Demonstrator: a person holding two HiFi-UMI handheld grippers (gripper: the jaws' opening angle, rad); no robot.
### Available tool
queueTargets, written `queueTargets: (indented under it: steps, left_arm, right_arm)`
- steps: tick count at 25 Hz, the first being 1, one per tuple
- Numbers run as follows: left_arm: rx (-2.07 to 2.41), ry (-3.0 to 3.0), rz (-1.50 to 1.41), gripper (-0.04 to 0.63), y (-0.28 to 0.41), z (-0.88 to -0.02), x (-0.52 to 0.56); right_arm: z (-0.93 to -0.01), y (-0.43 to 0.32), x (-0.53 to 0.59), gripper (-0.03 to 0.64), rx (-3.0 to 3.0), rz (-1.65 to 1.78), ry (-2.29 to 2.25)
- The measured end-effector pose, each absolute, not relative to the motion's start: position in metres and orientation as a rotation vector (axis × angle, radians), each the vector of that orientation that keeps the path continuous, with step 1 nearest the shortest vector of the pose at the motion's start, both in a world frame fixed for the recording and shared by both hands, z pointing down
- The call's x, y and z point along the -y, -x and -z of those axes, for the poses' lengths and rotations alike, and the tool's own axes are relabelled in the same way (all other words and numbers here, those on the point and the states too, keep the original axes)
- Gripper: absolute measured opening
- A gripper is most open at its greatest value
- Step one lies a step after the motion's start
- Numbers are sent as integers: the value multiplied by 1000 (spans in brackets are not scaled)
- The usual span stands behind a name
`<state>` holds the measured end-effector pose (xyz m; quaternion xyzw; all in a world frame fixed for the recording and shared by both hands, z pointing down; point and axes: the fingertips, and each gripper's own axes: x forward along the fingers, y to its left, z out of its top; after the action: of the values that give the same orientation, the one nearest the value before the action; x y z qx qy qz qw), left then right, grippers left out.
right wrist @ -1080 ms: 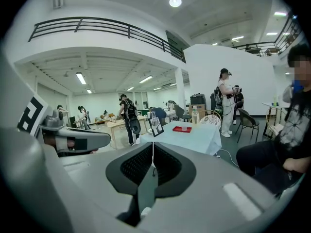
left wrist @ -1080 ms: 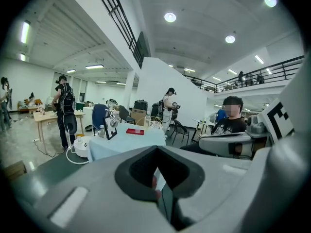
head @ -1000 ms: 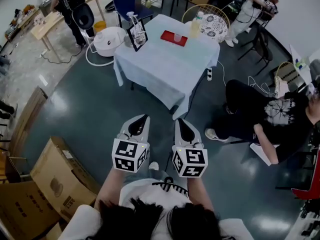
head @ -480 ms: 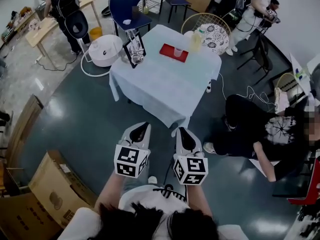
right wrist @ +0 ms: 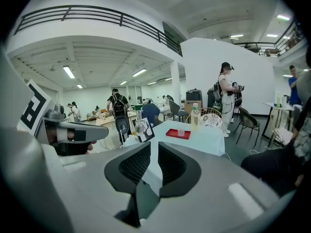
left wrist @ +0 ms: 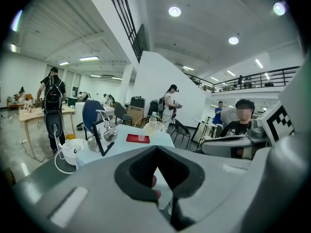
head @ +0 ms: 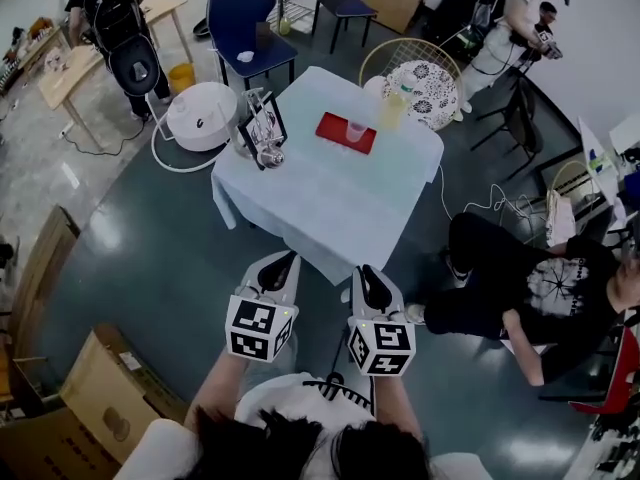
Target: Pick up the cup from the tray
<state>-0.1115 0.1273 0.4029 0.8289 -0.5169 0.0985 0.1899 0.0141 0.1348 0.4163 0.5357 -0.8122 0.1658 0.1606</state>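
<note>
The cup (head: 356, 131) on the tray (head: 333, 126) is far off — my left gripper (head: 289, 259) has jaws together, my right gripper (head: 362, 270) has jaws just opening, both empty — so I must get near first.

Left claw (head: 284, 259) closed, right claw (head: 366, 271) empty, jaws just parting

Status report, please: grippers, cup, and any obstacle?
Left gripper shut, empty. Right gripper fingers just opening a slit, nothing between. Cup upright on red tray, far side of table, untouched. Bottle stands beside tray.

The cup (head: 356, 131) is seemingly too small to show its contents.
</note>
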Motion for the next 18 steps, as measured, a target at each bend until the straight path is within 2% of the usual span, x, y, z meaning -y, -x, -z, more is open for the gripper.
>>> queueTargets:
  steps: [11,18]
  left_arm:
    - [1320,-2372,-183,2,124,-402,-36]
    - [1286,-2436,-243,0,127,-401,2]
  right_arm:
    - [-420,-6,-52,69,2207,-434,-1667]
    - [-418,-5,-23,79,2190,-456,-1741]
